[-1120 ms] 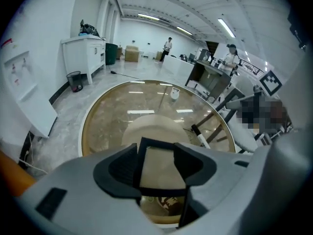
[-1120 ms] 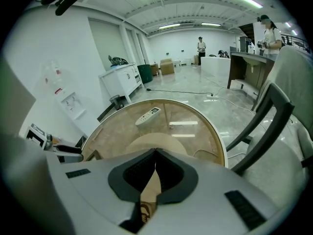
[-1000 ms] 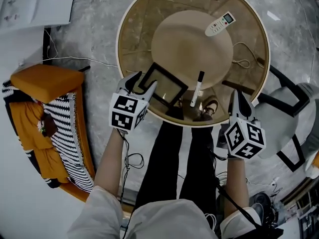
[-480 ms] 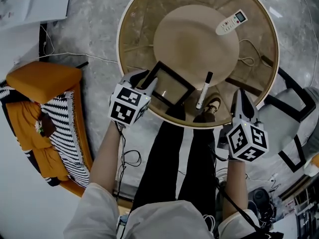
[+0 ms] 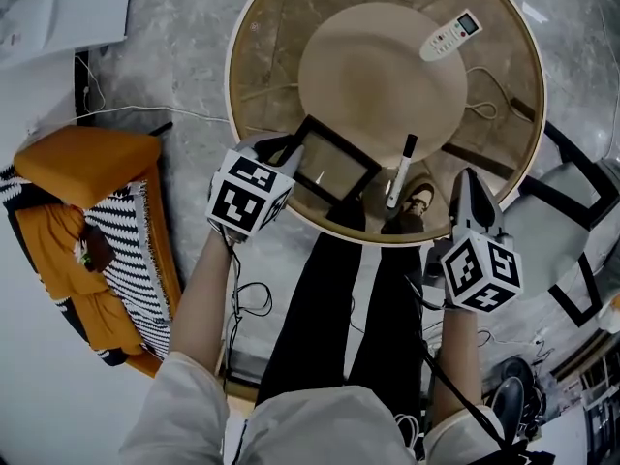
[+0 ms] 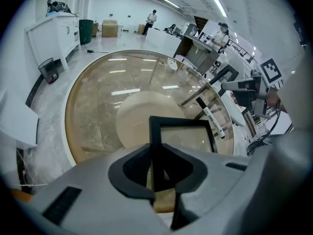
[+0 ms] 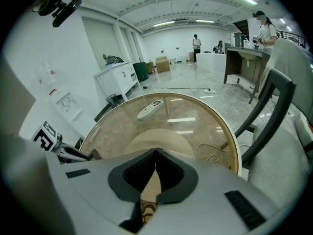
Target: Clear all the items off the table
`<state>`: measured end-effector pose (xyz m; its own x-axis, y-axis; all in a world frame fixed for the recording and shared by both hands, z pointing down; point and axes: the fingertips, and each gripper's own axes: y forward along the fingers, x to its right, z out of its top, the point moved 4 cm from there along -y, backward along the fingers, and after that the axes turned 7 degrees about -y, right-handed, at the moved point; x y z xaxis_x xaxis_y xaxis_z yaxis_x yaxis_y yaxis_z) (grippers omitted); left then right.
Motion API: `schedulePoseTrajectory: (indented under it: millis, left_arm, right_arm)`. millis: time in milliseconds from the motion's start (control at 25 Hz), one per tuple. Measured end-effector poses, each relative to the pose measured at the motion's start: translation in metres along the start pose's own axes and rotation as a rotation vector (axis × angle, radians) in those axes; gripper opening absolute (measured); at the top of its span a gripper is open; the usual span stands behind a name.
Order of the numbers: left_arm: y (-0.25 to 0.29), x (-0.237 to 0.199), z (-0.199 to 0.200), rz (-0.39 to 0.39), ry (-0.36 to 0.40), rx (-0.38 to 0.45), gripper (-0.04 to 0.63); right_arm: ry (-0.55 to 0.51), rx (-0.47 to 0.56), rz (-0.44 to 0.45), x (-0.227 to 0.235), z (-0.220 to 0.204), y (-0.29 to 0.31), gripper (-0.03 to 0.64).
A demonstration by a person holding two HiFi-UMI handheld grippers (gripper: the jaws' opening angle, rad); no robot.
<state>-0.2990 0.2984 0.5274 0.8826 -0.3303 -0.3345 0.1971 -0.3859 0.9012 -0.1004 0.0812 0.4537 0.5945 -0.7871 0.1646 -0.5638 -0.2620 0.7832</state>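
In the head view the round glass worktop [image 5: 266,61] bears a black frame [image 5: 334,168] at its near rim beside a marker [image 5: 400,170], a remote [image 5: 451,35] far across, and a chair [image 5: 547,226] crowding the right, while the left gripper view shows the left tongs [image 6: 157,165], having just been closing, pinching the frame's corner, and the right gripper view shows the right tongs [image 7: 155,153] pressed together, holding nothing.

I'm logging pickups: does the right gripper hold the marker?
No, the right gripper has its jaws together with nothing between them, and the marker lies on the table.
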Motion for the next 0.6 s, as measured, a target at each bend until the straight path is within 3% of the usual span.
schedulePoseTrajectory:
  millis: [200,600]
  left_arm:
    - [-0.003,0.002,0.002,0.019,0.012,0.010,0.072]
    - [-0.049,0.012,0.022,0.010,-0.028,0.110,0.072]
  right_arm:
    - [0.021,0.022,-0.016,0.004,0.004,-0.006,0.023]
    - [0.072,0.061,-0.061,0.015,0.008,-0.033,0.023]
